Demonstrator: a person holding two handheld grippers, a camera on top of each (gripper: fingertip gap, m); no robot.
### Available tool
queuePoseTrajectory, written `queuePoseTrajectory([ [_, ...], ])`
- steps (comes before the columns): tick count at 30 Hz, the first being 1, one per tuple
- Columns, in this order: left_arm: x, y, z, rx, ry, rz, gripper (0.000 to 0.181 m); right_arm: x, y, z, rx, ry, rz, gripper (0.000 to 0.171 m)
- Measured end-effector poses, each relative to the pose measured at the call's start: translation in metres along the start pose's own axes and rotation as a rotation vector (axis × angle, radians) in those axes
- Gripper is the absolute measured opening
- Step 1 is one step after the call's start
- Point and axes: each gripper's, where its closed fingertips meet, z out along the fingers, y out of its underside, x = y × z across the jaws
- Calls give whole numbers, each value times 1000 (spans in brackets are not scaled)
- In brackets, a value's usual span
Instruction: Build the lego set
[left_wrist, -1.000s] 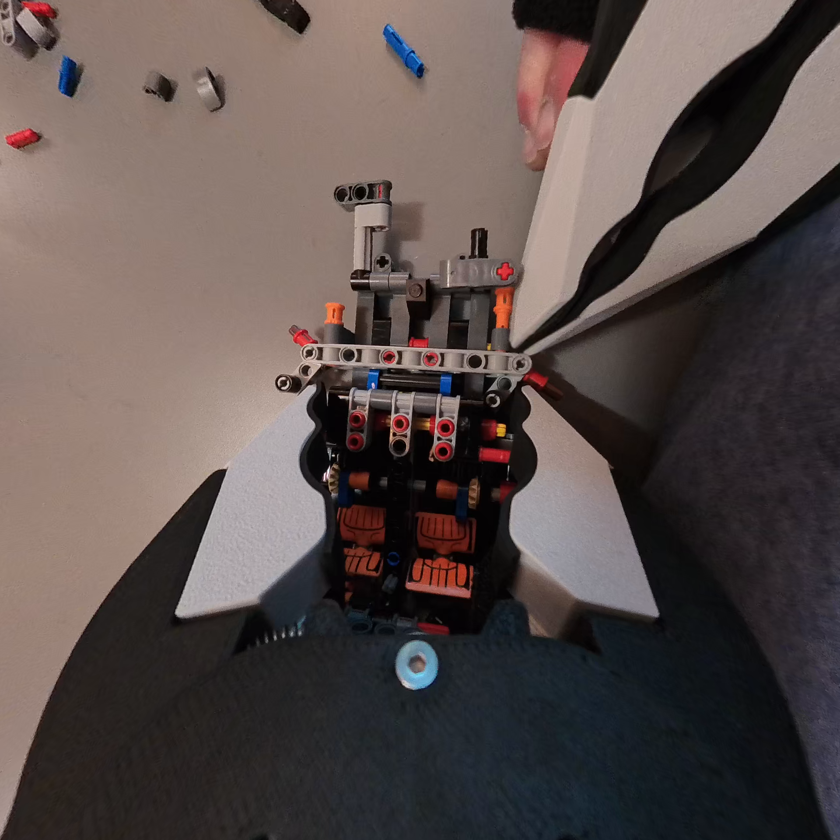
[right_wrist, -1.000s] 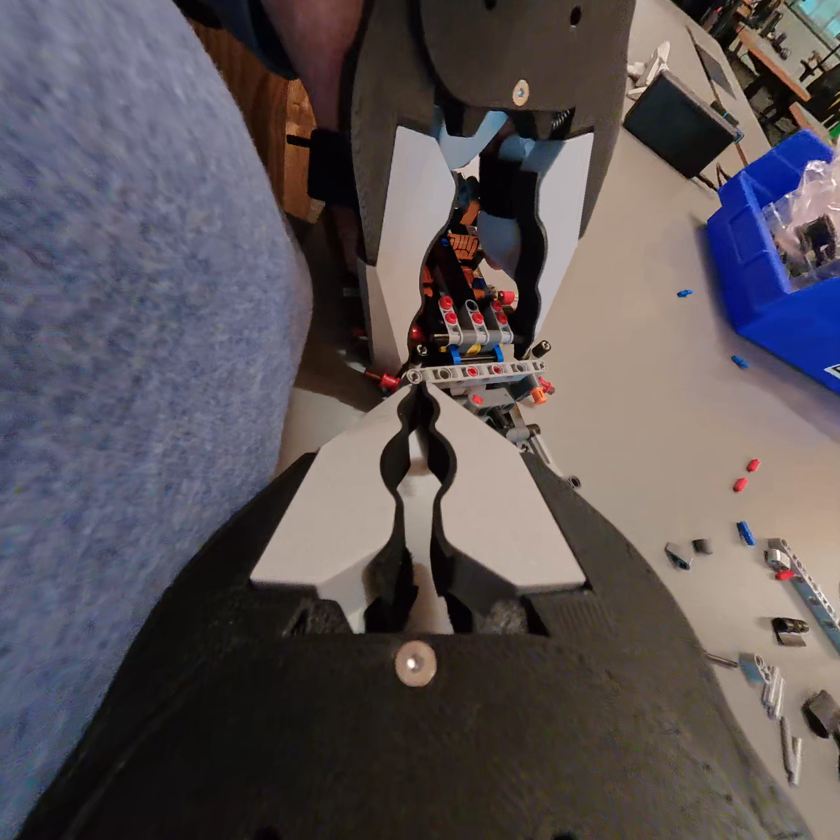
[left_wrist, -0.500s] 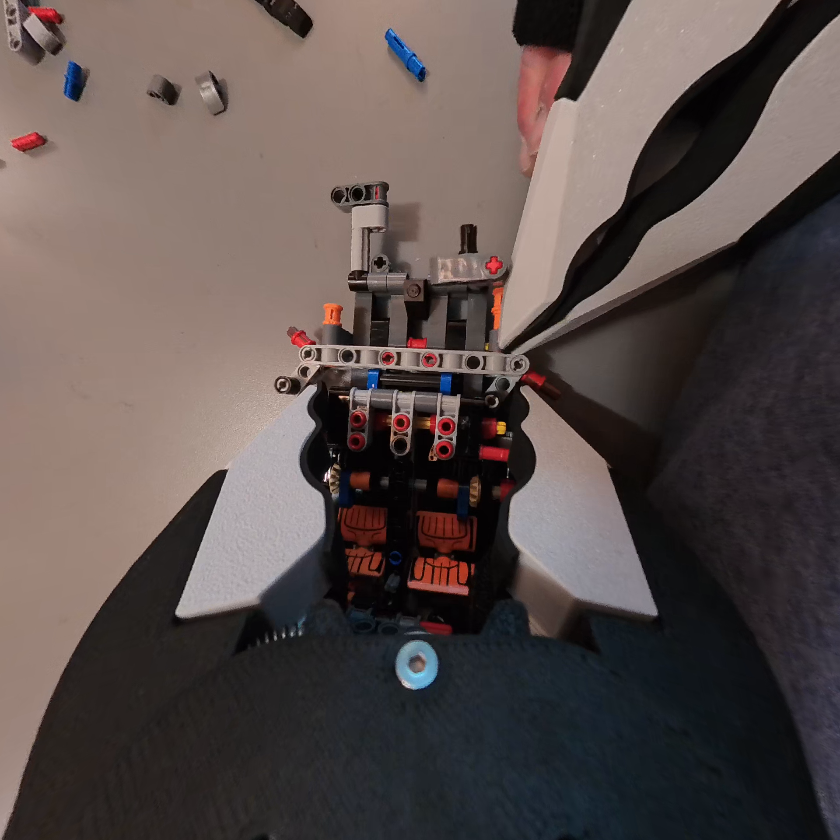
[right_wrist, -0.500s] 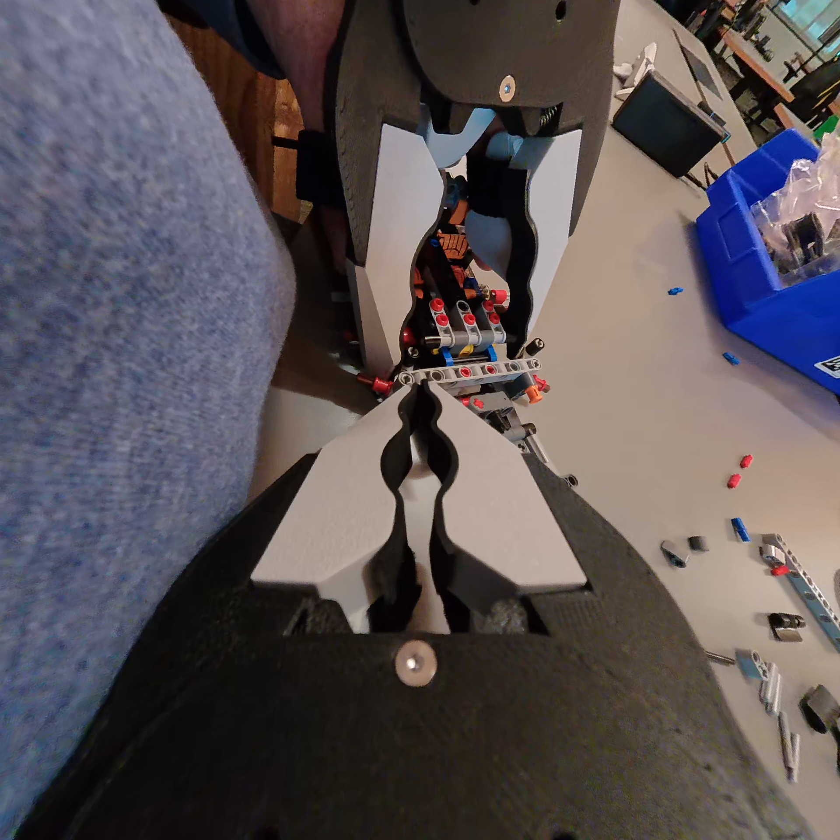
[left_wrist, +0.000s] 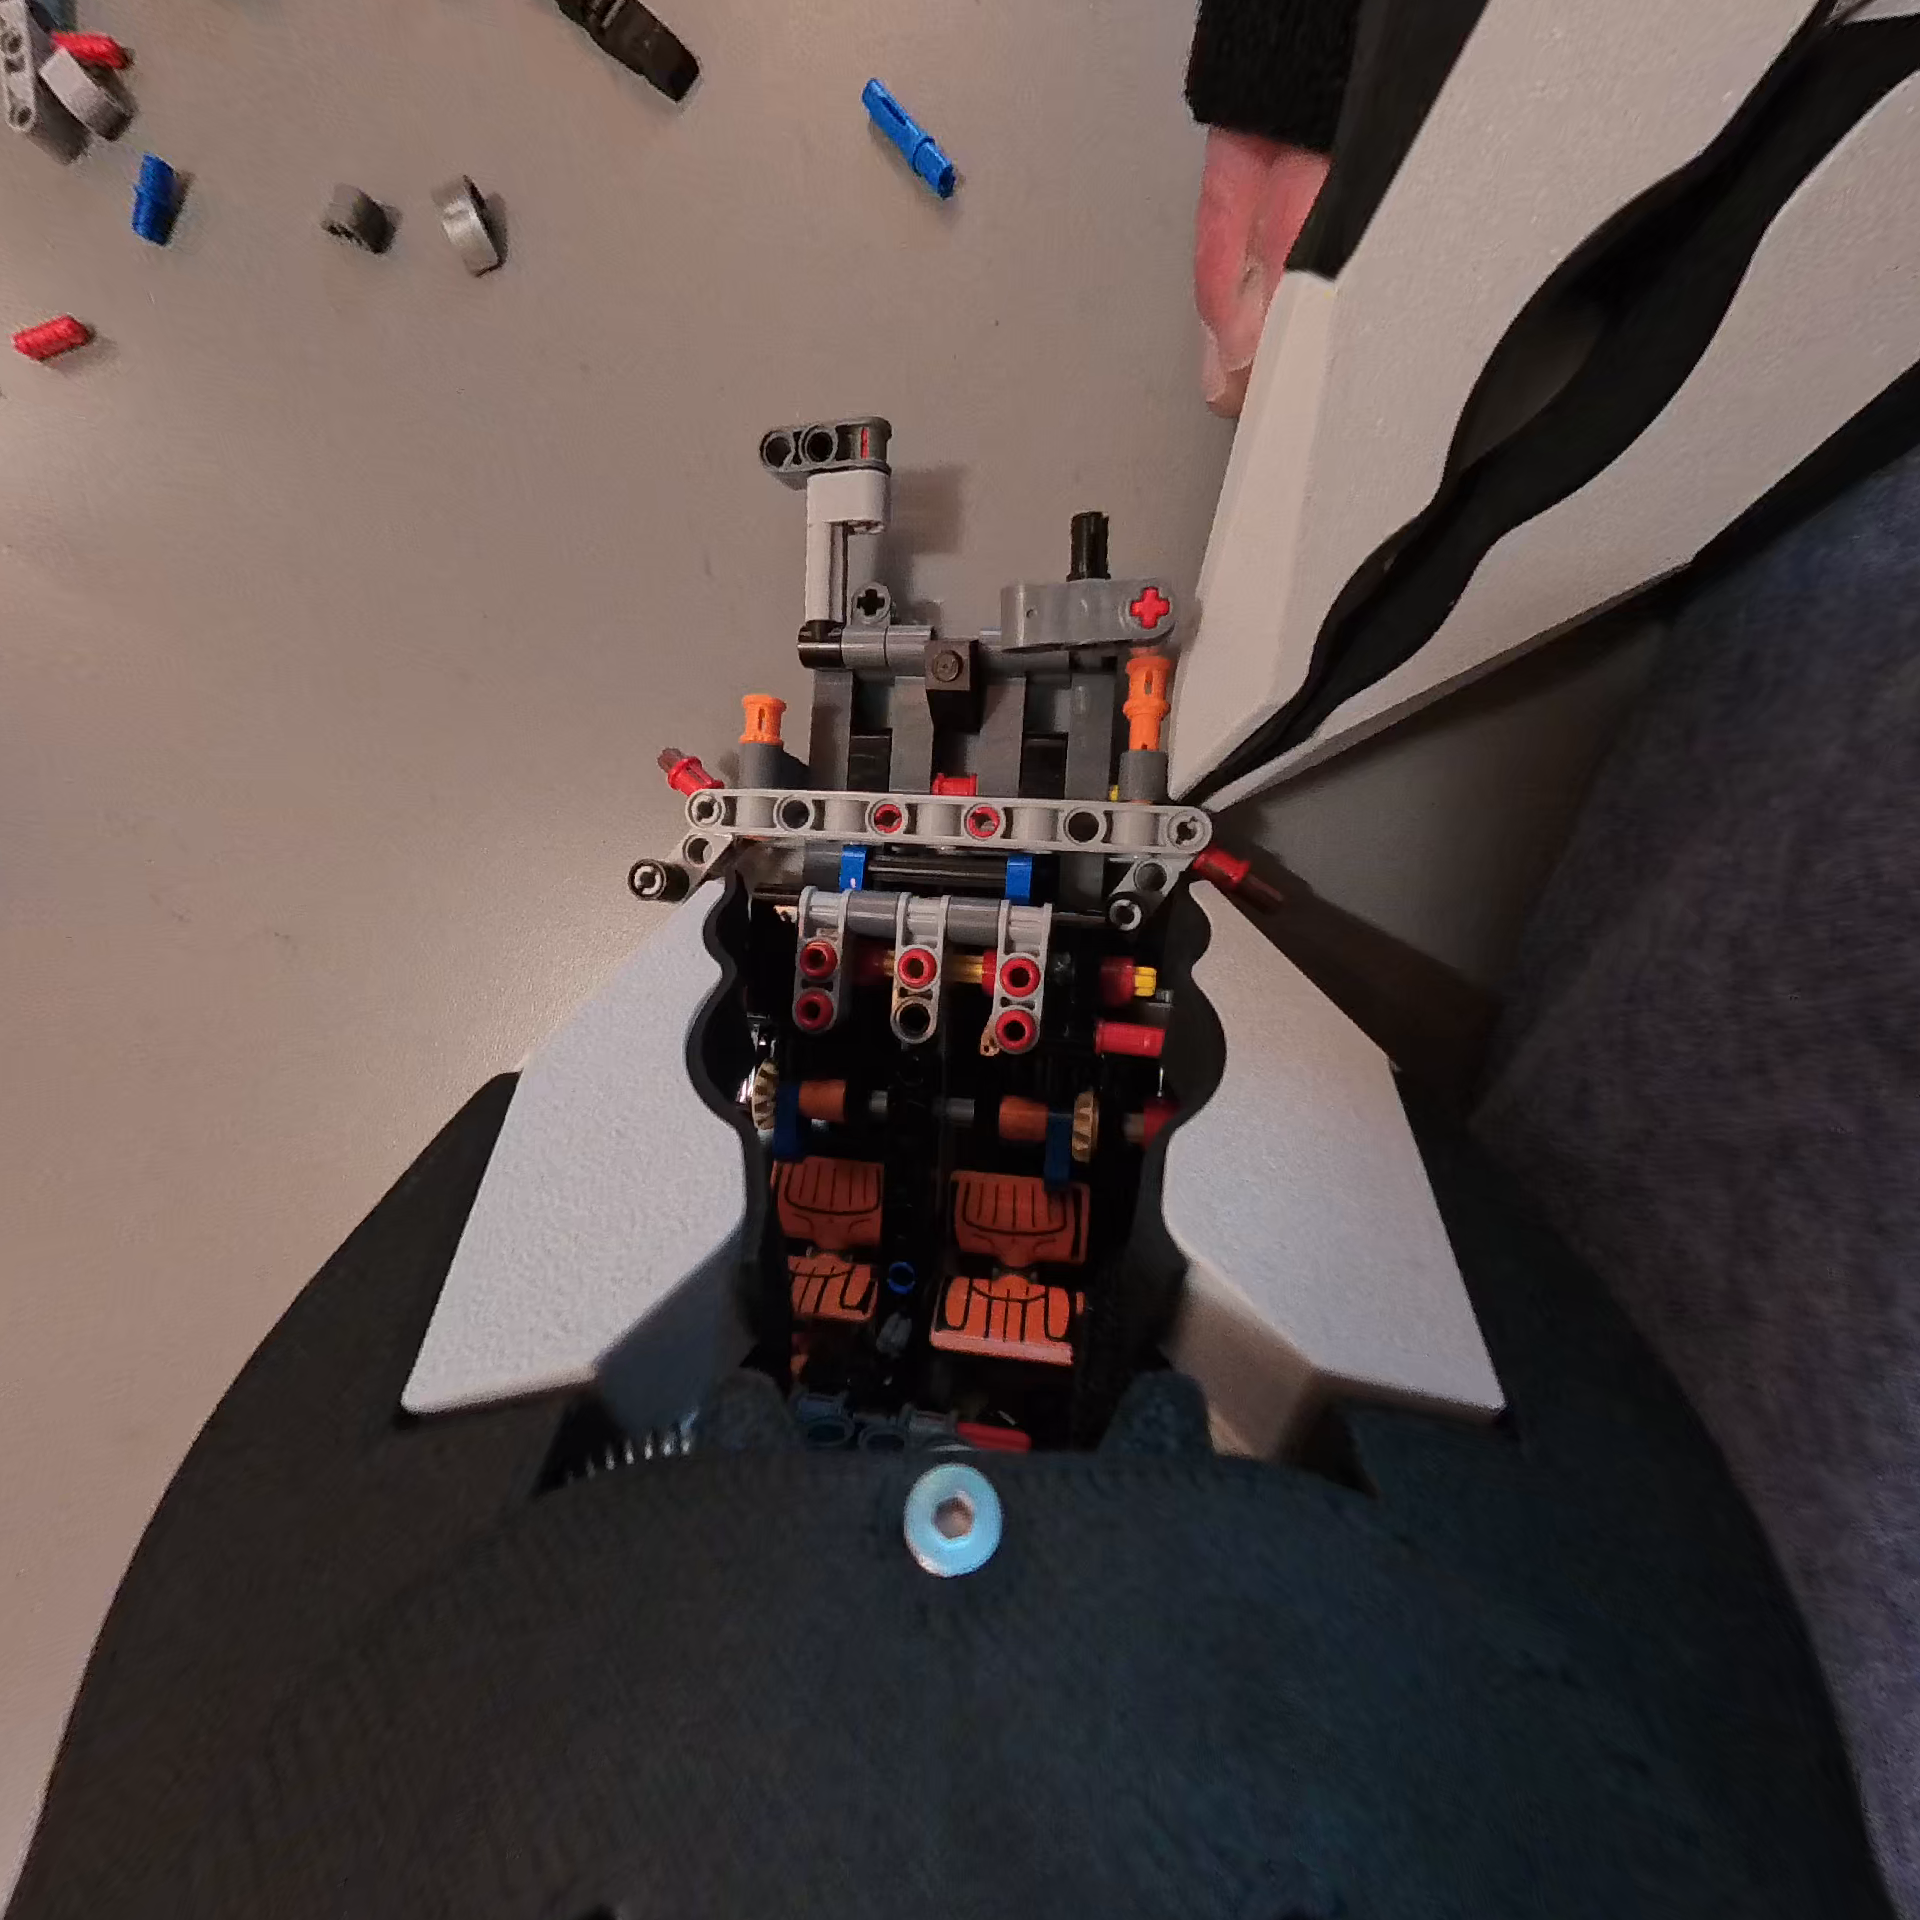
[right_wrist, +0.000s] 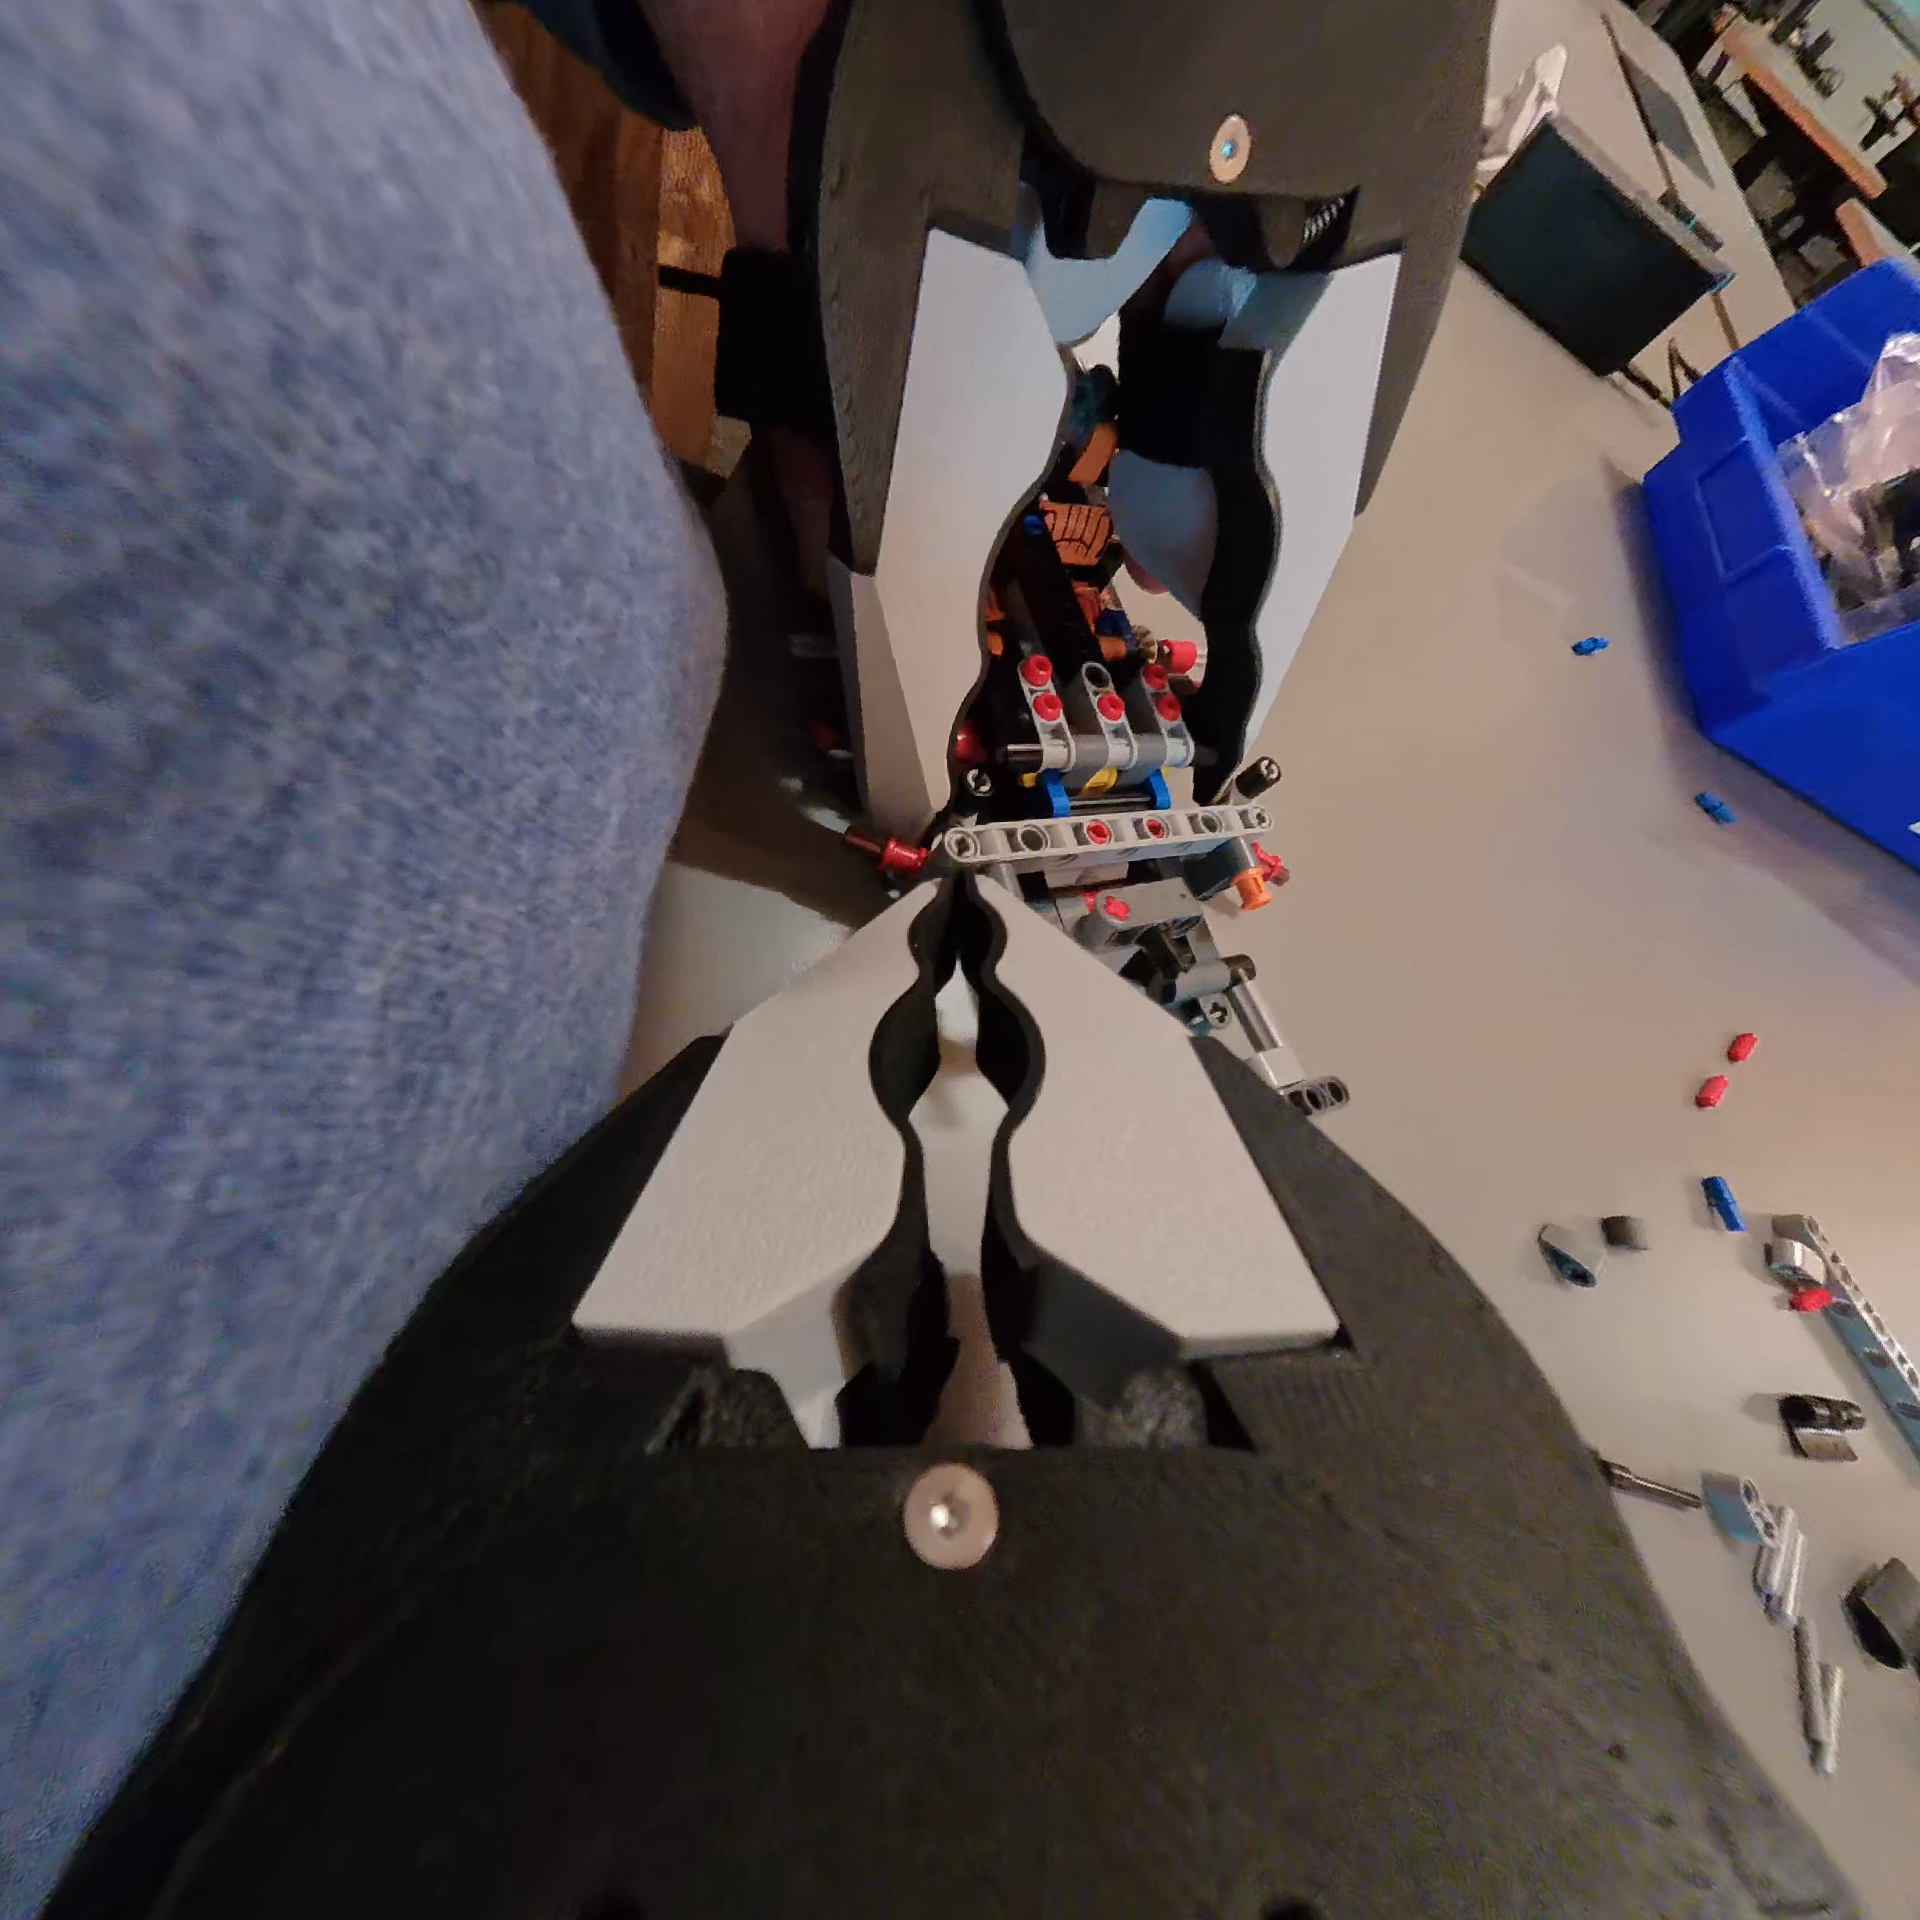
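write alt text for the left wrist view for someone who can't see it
The left hand-held gripper clamps a half-built lego model over a grey table. The right hand-held gripper, fingers closed, touches the right end of the model's grey beam. Loose blue, red and grey pieces lie scattered top left.

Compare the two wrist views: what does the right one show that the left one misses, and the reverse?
Only the right view: the blue bin with bagged parts, a dark box, and the right claw nearly shut at the beam's end.

Only the left view: the orange seats deep between the left claw's fingers, and a hand.

Both: the lego model clamped in the left claw, and loose pieces on the grey table.
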Motion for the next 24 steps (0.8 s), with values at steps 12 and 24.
queuePoseTrajectory([
  [12, -2, 0, 0, -1, -26, -13, 76, 4, 1, 1, -13, 11, 54, 0],
  [24, -2, -2, 0, 7, -15, -3, 76, 3, -1, -7, 19, -20, 88, 0],
])
